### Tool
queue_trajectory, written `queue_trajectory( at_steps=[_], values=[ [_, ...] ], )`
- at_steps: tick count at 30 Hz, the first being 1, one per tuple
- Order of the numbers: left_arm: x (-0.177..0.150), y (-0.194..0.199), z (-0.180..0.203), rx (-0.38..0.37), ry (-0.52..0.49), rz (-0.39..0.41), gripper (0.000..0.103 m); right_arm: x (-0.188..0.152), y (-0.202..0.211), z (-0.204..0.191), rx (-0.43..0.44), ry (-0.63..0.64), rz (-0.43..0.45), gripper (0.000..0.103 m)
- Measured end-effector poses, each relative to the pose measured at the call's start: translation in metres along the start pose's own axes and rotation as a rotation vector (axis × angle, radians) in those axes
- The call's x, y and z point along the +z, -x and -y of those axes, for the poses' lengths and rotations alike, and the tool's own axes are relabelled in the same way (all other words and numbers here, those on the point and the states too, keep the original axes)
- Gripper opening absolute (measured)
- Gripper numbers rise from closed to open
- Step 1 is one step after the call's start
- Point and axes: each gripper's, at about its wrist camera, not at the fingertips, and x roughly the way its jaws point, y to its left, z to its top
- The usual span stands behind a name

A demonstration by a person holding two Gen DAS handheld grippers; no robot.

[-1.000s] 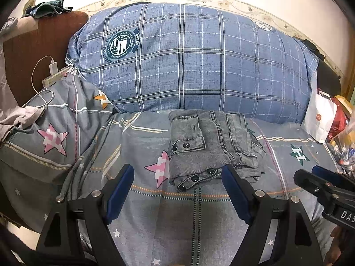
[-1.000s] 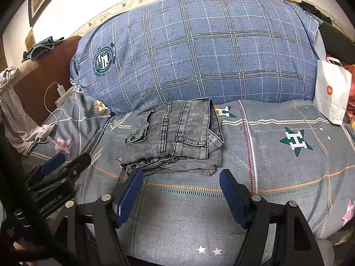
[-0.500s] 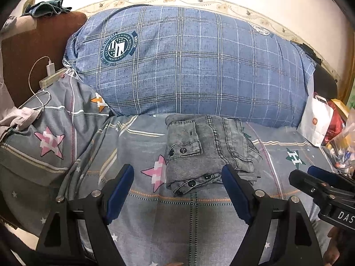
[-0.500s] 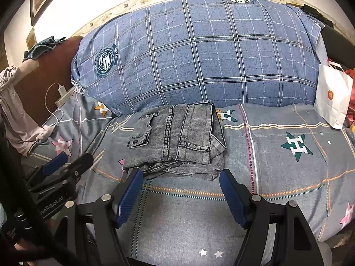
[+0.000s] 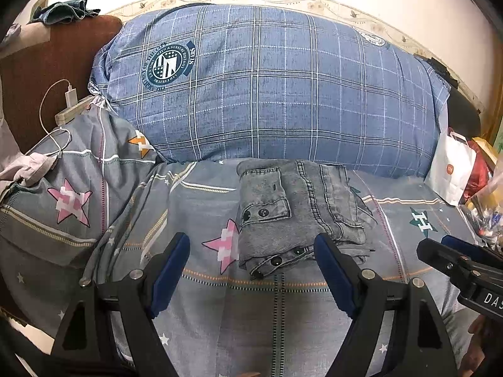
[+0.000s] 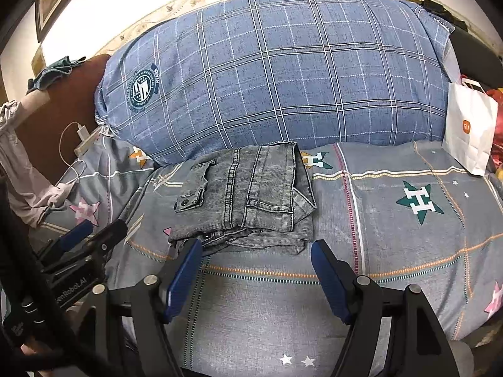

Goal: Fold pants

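Left wrist view: grey denim pants [image 5: 298,213], folded into a compact stack, are lying mid-bed on the star-print bedsheet [image 5: 201,298], their far edge resting against the blue plaid pillow [image 5: 267,88] at the head, snap-button placket facing the near edge. The fold is looking finished, judging by the squared stack. Left gripper [image 5: 251,270] and right gripper [image 6: 254,270] are both hovering wide apart, empty, just short of the stack. A white paper bag [image 6: 468,128] is standing at the bed's right edge.

A blue plaid pillow [image 5: 267,91] lies across the grey star-print bedspread [image 5: 283,314]; a white paper bag [image 6: 470,128] stands at its right end; a charger [image 5: 70,95] hangs left.
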Motion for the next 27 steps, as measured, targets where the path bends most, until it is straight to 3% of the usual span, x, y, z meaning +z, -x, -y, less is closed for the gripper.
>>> queue_trajectory(
  at_steps=[16, 23, 27],
  values=[
    [0.0, -0.008, 0.002, -0.01, -0.006, -0.022, 0.082, 0.001, -0.002, 0.002, -0.002, -0.008, -0.003, 0.075],
    [0.002, -0.004, -0.002, -0.015, 0.011, 0.018, 0.082, 0.0, -0.001, -0.001, -0.004, 0.0, -0.004, 0.075],
    [0.006, -0.011, -0.01, -0.062, 0.046, 0.033, 0.081, -0.001, -0.003, -0.003, -0.004, -0.001, -0.011, 0.075]
  ],
)
